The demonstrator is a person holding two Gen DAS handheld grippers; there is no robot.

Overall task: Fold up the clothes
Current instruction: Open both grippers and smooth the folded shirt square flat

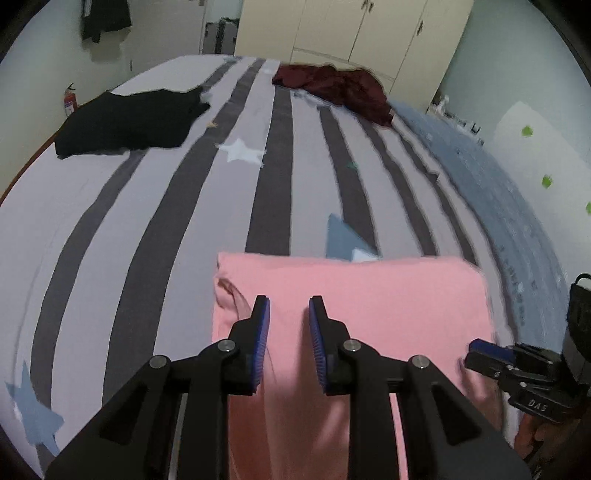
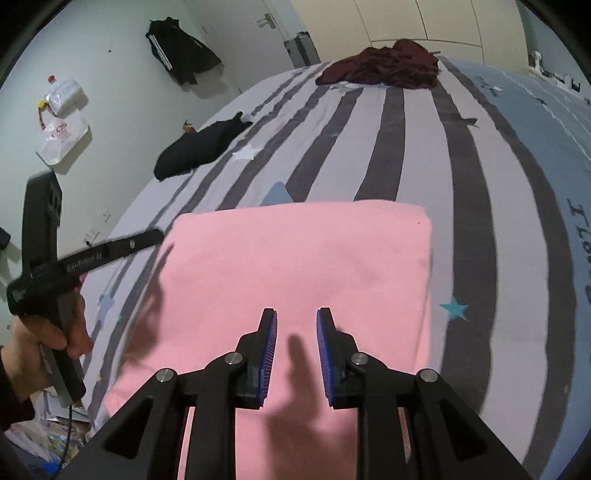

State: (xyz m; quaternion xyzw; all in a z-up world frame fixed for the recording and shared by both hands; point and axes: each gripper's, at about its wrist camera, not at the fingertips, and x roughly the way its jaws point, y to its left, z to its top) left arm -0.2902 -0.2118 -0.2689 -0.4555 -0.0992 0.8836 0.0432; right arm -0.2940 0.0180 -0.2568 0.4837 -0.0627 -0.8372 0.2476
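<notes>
A pink garment [image 1: 351, 295] lies folded into a neat rectangle on the near part of the bed [image 1: 147, 221], its far edge straight and its corners squared. The bedspread beneath it is pale with dark grey stripes and scattered stars, with a blue band running along the 3 o'clock side.

The left gripper [image 1: 288, 314] hangs over the near half of the pink fold, its blue-padded jaws parted with bare cloth showing in the gap — nothing is pinched between them. The right gripper [image 2: 295, 328] is likewise held above the pink cloth, jaws apart and empty, its shadow falling on the fabric just below. In the left wrist view the right gripper shows at about 4 o'clock, just beside the garment's edge; in the right wrist view the left gripper sits at 9 o'clock, a hand [image 2: 48, 343] wrapped round its handle.

Further up the bed, at 11 o'clock from the pink fold, lies a black garment [image 1: 129, 122], roughly folded. At 12 to 1 o'clock, at the far end, a maroon garment [image 1: 340, 88] sits in a crumpled heap. Beyond it stands a cream wardrobe [image 1: 351, 29]. A dark jacket [image 2: 181, 51] hangs on the wall at 10 o'clock, and a white plastic bag [image 2: 62, 136] hangs lower on that wall.
</notes>
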